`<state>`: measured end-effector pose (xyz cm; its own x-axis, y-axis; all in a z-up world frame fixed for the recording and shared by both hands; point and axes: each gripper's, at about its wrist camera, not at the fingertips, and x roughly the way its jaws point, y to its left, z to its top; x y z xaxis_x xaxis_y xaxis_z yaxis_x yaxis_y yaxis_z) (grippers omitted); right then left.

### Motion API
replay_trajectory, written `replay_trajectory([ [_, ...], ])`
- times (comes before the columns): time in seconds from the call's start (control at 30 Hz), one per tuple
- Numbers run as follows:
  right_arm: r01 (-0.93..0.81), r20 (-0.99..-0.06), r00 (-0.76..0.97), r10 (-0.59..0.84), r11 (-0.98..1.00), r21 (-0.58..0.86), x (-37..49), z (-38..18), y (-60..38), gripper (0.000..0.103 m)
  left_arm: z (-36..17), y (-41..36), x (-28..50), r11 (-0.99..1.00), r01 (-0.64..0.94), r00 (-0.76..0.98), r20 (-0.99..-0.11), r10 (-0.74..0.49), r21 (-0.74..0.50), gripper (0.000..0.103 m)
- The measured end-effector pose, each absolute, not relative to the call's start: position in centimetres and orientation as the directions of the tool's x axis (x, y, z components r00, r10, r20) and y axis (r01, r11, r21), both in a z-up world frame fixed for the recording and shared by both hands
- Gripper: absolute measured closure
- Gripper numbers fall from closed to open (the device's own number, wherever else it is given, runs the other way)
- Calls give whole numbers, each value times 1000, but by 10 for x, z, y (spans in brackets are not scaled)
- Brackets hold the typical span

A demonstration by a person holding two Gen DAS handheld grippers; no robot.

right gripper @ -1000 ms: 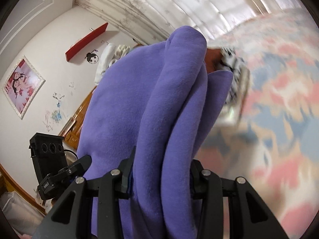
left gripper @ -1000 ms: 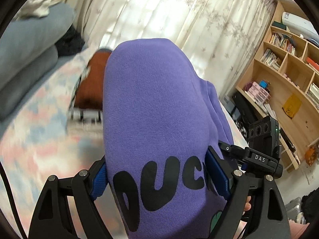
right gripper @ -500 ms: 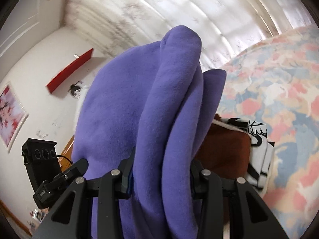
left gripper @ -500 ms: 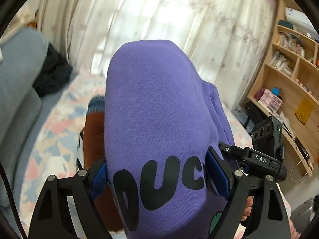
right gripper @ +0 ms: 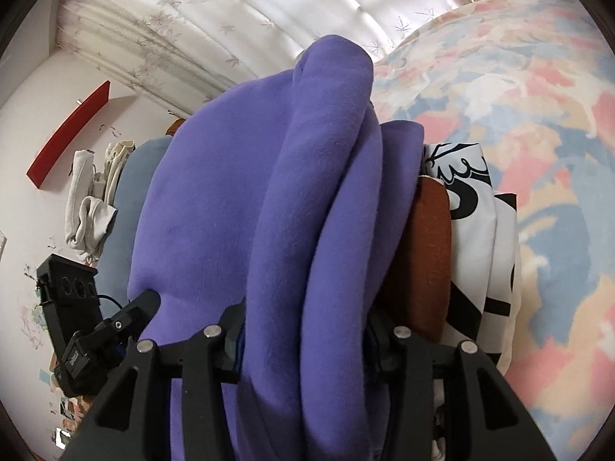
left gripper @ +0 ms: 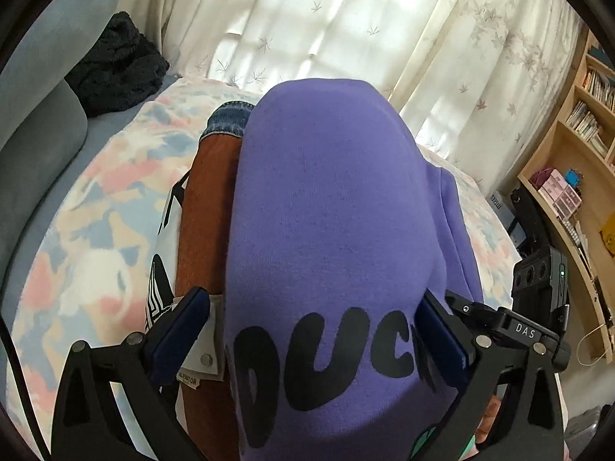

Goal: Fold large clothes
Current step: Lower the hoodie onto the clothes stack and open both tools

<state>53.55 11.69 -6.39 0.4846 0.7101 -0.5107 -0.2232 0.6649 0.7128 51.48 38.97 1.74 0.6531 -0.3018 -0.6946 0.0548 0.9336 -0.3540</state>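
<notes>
A folded purple sweatshirt with black letters fills the left wrist view. My left gripper has its jaws wider than before; the left blue pad stands off the cloth, the right pad touches it. My right gripper is shut on the thick folded edge of the purple sweatshirt. The sweatshirt lies over a stack of folded clothes: a rust-brown garment, a black-and-white one and denim.
The stack sits on a bed with a pink, blue and cream cover. Grey cushions and a black garment lie at the left. White curtains hang behind. A wooden bookshelf stands right.
Both grippers came down with the purple sweatshirt onto the stack of folded clothes. The left gripper's jaws have opened wider, and its left pad has come off the cloth.
</notes>
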Motion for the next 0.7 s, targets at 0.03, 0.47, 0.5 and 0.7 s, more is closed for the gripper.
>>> replay_trajectory([
  [0.03,-230,-509,474,718,659,716,535,-63,116,58,20,386,507,935,54,657,-693,-297,-350,0],
  [0.47,-244,-652,477,589,802,545,473,-29,64,29,59,342,444,996,-41,707,-706,-26,-78,0],
  [0.5,-244,-666,478,573,815,526,465,-26,60,29,62,336,436,998,-47,702,-712,-1,-48,0],
  [0.7,-268,-697,456,553,833,485,400,-7,38,29,80,294,377,998,4,713,-700,43,65,0],
])
